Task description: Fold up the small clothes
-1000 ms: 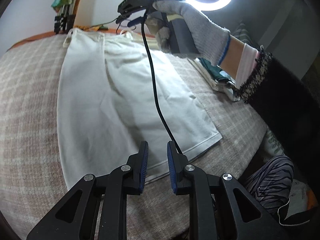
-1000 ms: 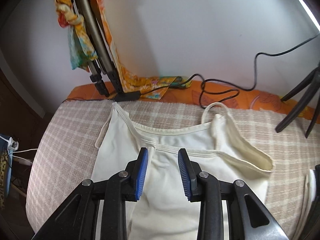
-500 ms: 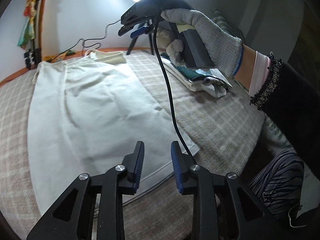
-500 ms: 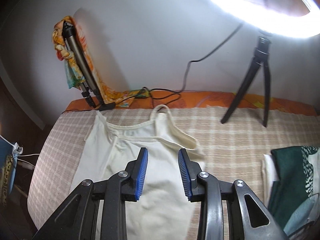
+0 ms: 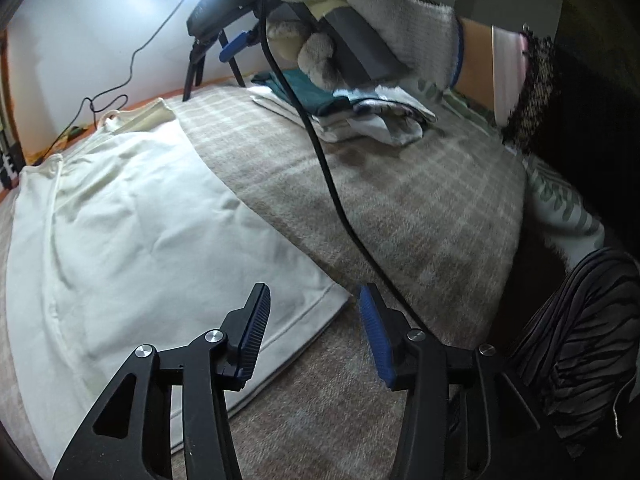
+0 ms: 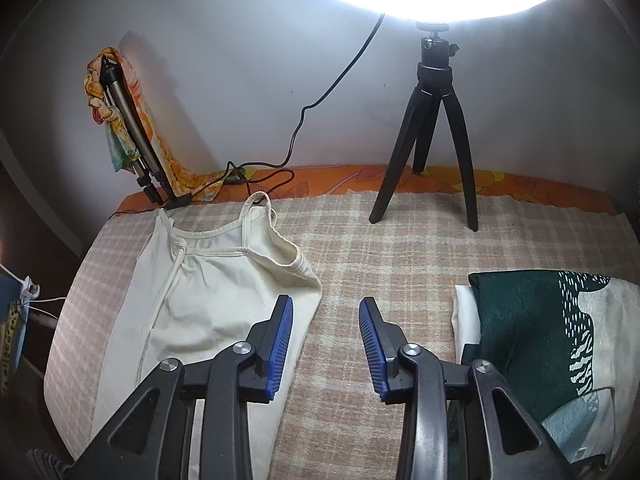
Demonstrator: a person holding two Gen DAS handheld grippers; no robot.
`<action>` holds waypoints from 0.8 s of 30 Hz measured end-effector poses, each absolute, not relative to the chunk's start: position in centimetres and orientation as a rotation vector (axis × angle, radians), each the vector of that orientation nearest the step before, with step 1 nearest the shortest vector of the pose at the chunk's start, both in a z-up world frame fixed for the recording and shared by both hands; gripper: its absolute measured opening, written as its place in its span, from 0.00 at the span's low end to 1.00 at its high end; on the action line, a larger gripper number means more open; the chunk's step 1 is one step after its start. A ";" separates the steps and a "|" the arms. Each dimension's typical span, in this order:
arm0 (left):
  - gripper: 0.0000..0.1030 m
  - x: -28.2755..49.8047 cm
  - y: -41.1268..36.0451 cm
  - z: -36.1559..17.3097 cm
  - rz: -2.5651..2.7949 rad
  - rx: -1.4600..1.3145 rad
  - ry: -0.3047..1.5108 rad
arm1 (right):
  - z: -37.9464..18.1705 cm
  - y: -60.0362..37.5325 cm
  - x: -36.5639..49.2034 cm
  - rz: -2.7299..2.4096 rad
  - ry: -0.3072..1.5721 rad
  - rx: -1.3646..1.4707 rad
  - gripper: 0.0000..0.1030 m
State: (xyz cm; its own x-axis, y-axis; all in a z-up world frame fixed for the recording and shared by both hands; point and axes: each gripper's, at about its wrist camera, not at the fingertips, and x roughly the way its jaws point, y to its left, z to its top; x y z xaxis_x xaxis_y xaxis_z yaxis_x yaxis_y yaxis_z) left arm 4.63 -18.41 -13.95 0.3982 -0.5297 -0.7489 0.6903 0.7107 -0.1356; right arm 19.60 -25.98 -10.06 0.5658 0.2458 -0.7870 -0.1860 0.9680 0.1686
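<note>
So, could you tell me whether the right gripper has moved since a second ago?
Yes. The right gripper has shifted rightward off the cream camisole, toward the tripod and folded clothes.

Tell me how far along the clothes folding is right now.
Done: a folded pile sits on the right of the checked blanket. In hand: nothing; the left claw and right claw are opening, empty. Left: the cream camisole lies folded lengthwise, with its shorter folds to come.
</note>
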 end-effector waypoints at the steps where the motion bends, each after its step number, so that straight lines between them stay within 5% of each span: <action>1: 0.44 4.7 -18.6 -14.2 -0.779 0.220 0.871 | -10.2 -26.2 19.7 0.251 0.939 0.065 0.37; 5: 0.44 4.9 -19.5 -15.1 -0.778 0.251 0.891 | -10.6 -26.8 20.3 0.250 0.945 0.064 0.38; 9: 0.55 5.0 -20.2 -15.8 -0.768 0.278 0.908 | -11.4 -26.6 21.1 0.256 0.952 0.058 0.38; 15: 0.54 5.5 -20.1 -16.1 -0.759 0.261 0.891 | -13.2 -25.5 22.9 0.270 0.971 0.064 0.38; 17: 0.45 5.8 -19.9 -16.1 -0.760 0.238 0.887 | -13.8 -24.9 23.5 0.279 0.978 0.059 0.38; 19: 0.24 6.2 -19.6 -16.1 -0.771 0.212 0.891 | -14.5 -24.2 24.2 0.288 0.982 0.046 0.38; 24: 0.11 7.1 -19.0 -16.1 -0.812 0.162 0.918 | -16.0 -22.5 25.9 0.299 0.997 0.000 0.39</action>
State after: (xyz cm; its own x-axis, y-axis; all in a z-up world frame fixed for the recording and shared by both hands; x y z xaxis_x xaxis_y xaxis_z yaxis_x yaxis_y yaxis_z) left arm 7.06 -18.99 -16.07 0.3401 -0.5549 -0.7592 0.6859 0.6987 -0.2034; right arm 25.92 -22.47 -16.01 0.5056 0.2474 -0.8265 -0.2477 0.9593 0.1357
